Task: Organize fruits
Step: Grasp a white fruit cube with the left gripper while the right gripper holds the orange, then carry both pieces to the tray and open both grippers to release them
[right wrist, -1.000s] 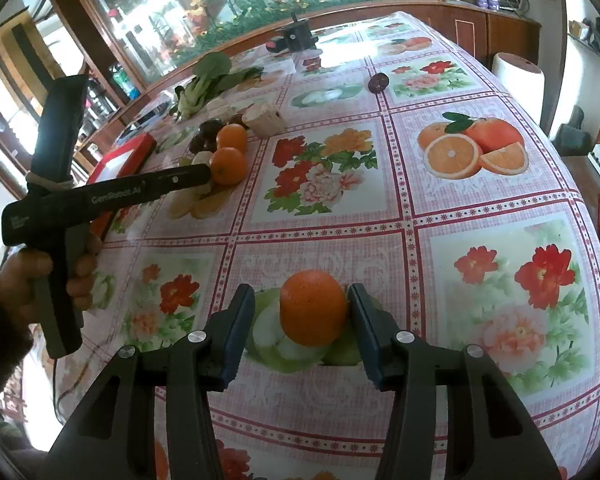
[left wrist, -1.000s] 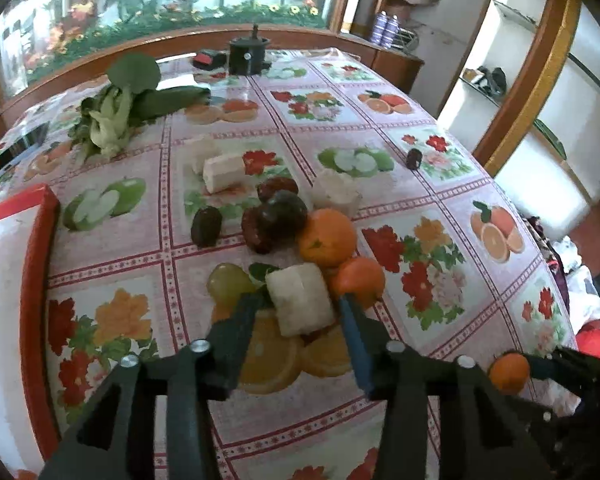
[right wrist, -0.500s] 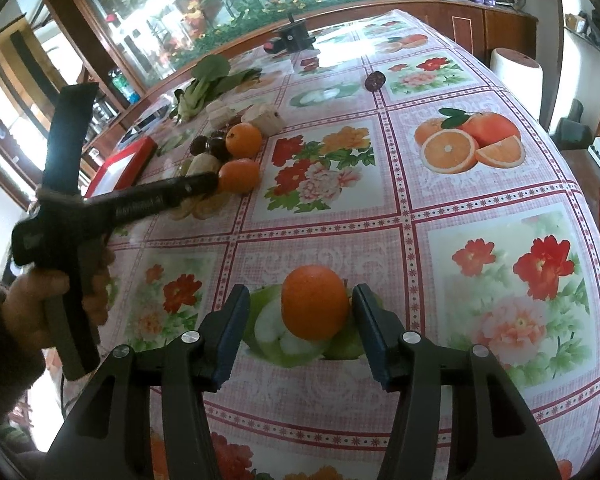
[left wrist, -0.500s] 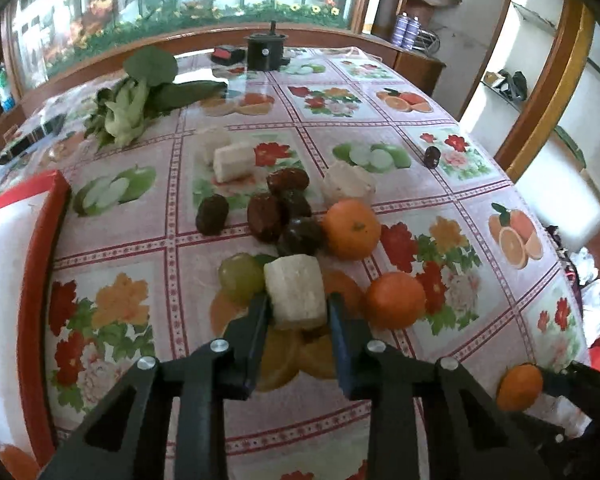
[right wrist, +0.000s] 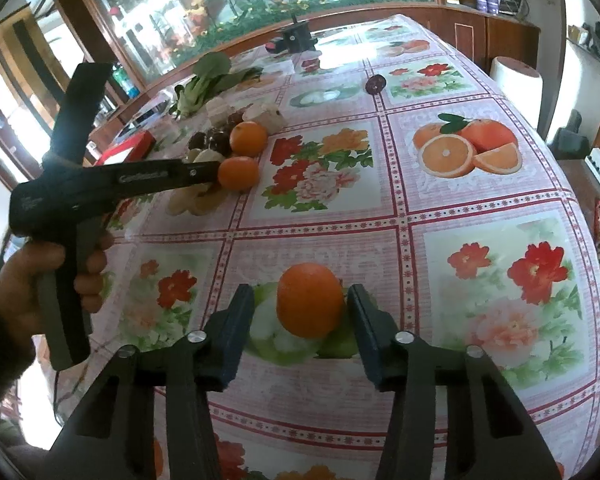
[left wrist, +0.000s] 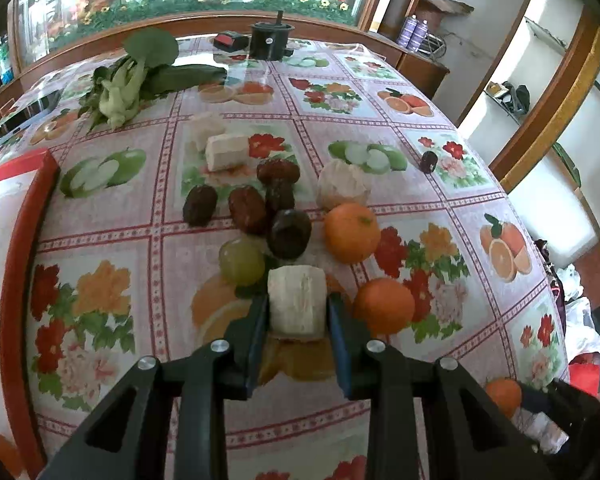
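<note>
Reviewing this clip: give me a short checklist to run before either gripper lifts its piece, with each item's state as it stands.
1. Left gripper clamped on the white chunk: ok, both fingers press its sides.
2. Right gripper seated on its orange: not ok, jaws closing, a gap shows on the left side.
3. Orange centred between the right fingers: ok.
4. White chunk free of the green grape and nearest orange: cannot tell, both sit close.
5. Grippers apart from each other: ok.

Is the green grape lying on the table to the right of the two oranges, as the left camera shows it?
No, the green grape lies left of both oranges on the table.
</note>
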The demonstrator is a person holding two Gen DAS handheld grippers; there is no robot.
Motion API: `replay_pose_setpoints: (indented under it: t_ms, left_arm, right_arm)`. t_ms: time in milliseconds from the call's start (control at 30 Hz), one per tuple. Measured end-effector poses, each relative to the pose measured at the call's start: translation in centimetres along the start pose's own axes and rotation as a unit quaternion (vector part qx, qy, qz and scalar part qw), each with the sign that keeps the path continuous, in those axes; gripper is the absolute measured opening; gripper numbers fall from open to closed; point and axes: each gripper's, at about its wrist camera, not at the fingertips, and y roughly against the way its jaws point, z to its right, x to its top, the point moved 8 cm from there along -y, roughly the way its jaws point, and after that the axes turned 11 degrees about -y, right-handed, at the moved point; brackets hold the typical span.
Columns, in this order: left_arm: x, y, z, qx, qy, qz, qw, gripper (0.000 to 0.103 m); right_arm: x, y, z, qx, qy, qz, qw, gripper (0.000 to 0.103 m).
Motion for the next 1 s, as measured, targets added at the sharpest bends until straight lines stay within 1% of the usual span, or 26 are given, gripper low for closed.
replay_pose_setpoints:
  t_ms: [67, 100, 267, 400, 533, 600, 700, 867, 900, 1000]
  left_arm:
    - [-0.6, 0.4, -0.2, 0.005, -0.003, -0.005, 1.0, 0.032]
    - [-1.0, 0.7, -0.2, 0.002, -0.001, -0.007, 1.0, 0.032]
    - [-3.4, 2.2, -0.3, -0.004, 0.0, -0.011, 0.9999, 0.032]
    - [-5.2, 3.5, -0.2, -0.021, 0.013, -0.009, 0.9996, 0.032]
    - [-7.0, 4.7, 0.2, -0.035, 0.024, -0.008, 0.9991, 0.032]
    - [-7.7, 5.1, 0.6, -0.039, 0.019, -0.007, 0.999, 0.032]
    - [-8.3, 5.5, 1.0, -0.037, 0.008, -0.003, 0.9993, 0.032]
    - [-8.4, 5.6, 0.7, -0.041, 0.019, 0.005, 0.999, 0.032]
    - [-8.4, 5.6, 0.7, -0.041, 0.021, 0.008, 0.9989, 0.032]
    - [-8.8, 5.9, 0.7, -0.047, 0.028, 0.012, 0.9984, 0.032]
  right_arm:
    - [0.0, 0.2, 0.2, -0.006, 0.003, 0.002, 1.0, 0.04]
    - [0.0, 0.3, 0.3, -0.007, 0.001, 0.003, 1.0, 0.039]
    - [0.1, 0.9, 0.4, -0.016, 0.008, 0.013, 1.0, 0.038]
    - [0.1, 1.0, -0.1, -0.034, 0.033, 0.017, 0.999, 0.034]
    - [-0.1, 0.7, -0.7, -0.056, 0.06, 0.021, 0.996, 0.034]
    - [-0.1, 0.3, -0.4, -0.061, 0.051, 0.012, 0.997, 0.036]
    - [0.1, -0.3, 0.1, -0.073, 0.043, 0.002, 0.996, 0.036]
    - [0.3, -0.8, 0.0, -0.089, 0.062, 0.003, 0.994, 0.036]
    - [0.3, -0.7, 0.0, -0.092, 0.067, 0.006, 0.993, 0.034]
    - [0.4, -0.3, 0.0, -0.085, 0.054, 0.005, 0.995, 0.033]
